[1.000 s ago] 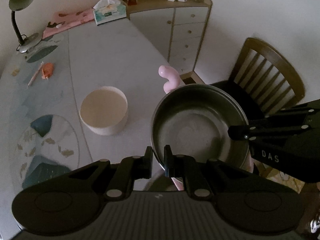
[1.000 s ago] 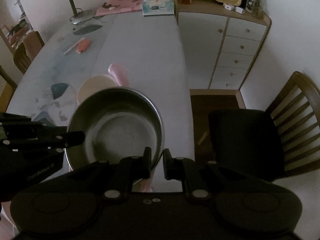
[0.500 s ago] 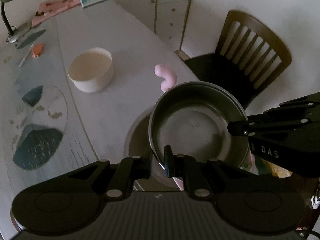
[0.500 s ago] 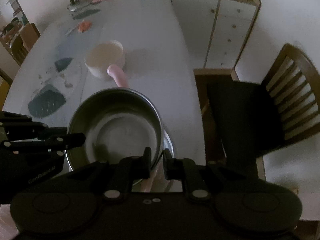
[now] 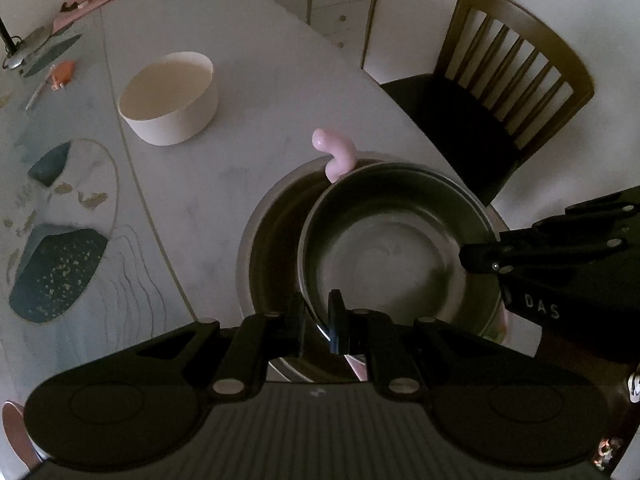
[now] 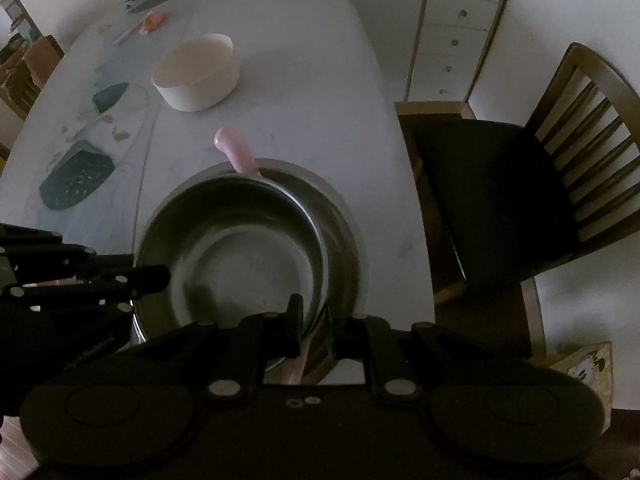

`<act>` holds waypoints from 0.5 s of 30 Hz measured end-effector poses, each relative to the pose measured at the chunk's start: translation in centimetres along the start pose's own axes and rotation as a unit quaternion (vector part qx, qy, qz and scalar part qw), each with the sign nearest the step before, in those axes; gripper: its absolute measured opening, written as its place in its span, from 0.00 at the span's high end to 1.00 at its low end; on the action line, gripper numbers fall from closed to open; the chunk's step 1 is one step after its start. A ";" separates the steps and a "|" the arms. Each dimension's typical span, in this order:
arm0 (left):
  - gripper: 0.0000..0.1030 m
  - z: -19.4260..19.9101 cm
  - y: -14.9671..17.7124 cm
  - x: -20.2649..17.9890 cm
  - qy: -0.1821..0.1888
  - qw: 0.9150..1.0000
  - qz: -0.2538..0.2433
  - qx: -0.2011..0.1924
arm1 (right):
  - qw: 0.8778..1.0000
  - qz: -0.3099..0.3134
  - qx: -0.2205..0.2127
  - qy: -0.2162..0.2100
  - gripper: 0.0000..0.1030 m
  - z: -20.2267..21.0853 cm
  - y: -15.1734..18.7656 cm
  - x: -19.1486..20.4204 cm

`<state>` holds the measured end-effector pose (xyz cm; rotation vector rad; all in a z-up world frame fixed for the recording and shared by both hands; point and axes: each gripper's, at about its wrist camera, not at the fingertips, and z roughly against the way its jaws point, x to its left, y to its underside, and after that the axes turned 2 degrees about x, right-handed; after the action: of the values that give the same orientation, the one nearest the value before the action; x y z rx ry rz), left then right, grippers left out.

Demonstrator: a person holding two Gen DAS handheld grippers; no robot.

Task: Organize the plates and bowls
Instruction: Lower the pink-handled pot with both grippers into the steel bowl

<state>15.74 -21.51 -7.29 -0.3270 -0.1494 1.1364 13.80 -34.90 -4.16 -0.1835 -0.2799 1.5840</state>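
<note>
Both grippers hold one steel bowl (image 5: 392,248) by its rim, just above a larger steel bowl (image 5: 272,240) that sits on the table's near end. My left gripper (image 5: 316,320) is shut on the near-left rim. My right gripper (image 6: 312,322) is shut on the near-right rim; the held bowl (image 6: 240,256) and the larger bowl (image 6: 340,216) show there too. A pink curved handle (image 5: 336,152) sticks out behind the bowls. A cream round bowl (image 5: 170,98) stands further back on the table, also in the right wrist view (image 6: 198,72).
The white oval table (image 5: 248,76) carries patterned placemats (image 5: 56,264) on the left, a lamp base and small orange item at the far left. A dark wooden chair (image 5: 500,92) stands at the right edge. A white drawer cabinet (image 6: 456,24) is behind.
Both grippers carried the steel bowl back toward the table's near end and lowered it. The larger steel bowl has come into view beneath it. The cream bowl now lies further away.
</note>
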 end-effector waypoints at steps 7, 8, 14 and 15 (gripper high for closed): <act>0.90 -1.1 0.0 0.4 0.000 1.000 0.002 0.013 | 1.000 0.005 0.015 -0.004 0.89 -1.3 -0.1 0.2; 0.90 -1.3 0.1 0.5 0.002 1.000 0.003 0.016 | 1.000 0.006 0.018 -0.005 0.89 -1.5 -0.2 0.2; 0.90 -1.4 0.3 0.7 0.005 1.000 -0.004 0.013 | 1.000 0.009 0.025 -0.010 0.89 -2.0 -0.3 0.2; 0.90 -1.5 0.3 0.8 0.007 1.000 -0.003 0.013 | 1.000 0.007 0.027 -0.013 0.88 -2.0 -0.3 0.1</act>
<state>16.20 -20.89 -8.81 -0.3116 -0.1239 1.1286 14.69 -34.71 -5.96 -0.1236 -0.2557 1.6062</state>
